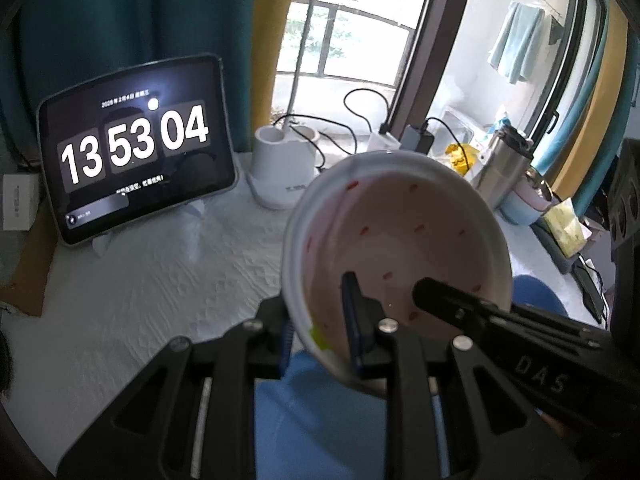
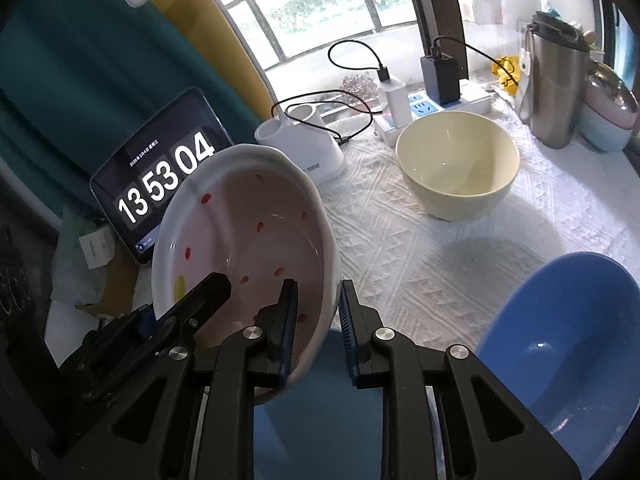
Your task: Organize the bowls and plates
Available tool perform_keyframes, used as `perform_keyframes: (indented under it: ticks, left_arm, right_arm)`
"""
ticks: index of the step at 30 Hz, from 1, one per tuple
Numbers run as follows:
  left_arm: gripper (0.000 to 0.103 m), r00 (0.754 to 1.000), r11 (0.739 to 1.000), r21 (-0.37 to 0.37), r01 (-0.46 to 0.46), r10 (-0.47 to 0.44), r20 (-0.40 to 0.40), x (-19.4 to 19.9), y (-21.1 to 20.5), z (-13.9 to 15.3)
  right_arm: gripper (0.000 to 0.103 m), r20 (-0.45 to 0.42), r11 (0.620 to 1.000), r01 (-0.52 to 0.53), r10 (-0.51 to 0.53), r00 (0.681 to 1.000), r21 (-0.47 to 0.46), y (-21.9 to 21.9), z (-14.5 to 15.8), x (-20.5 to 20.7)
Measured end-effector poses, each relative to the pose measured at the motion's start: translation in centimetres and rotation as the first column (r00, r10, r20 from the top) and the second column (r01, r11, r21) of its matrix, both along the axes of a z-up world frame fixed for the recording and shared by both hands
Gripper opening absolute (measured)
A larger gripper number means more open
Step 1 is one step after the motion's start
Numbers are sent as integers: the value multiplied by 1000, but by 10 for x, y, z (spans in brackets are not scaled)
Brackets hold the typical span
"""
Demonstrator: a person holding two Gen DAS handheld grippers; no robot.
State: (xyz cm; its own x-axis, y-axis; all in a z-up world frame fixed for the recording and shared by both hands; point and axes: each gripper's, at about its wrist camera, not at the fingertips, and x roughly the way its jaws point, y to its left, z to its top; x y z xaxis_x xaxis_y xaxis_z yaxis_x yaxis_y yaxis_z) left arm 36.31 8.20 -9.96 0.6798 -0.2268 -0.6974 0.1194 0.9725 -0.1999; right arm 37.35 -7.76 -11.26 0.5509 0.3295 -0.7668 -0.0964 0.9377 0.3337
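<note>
A white bowl with a pink inside and red spots [image 1: 400,240] is held tilted above the table; it also shows in the right wrist view [image 2: 248,240]. My left gripper [image 1: 316,320] is shut on its rim, one finger inside and one outside. My right gripper [image 2: 318,320] straddles the opposite rim with a visible gap at its outer finger, so it looks open. A cream bowl [image 2: 458,164] stands upright on the white tablecloth [image 2: 400,248]. A blue bowl [image 2: 560,344] lies at the lower right. A blue plate [image 1: 304,412] lies below the grippers.
A tablet showing a clock [image 1: 136,152] stands at the back left. A white lamp base [image 2: 304,148], a power strip with chargers and cables [image 2: 432,100], a steel flask [image 2: 556,88] and stacked containers [image 2: 608,116] line the back.
</note>
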Motion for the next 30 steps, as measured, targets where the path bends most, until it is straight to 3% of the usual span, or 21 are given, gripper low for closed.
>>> perform_keyframes:
  ticks: [30]
  left_arm:
    - [22,998,998,31,60,-61,22,-39,-70,21]
  right_arm:
    - [22,33,998,54,-55,998,30,-66,22,-45]
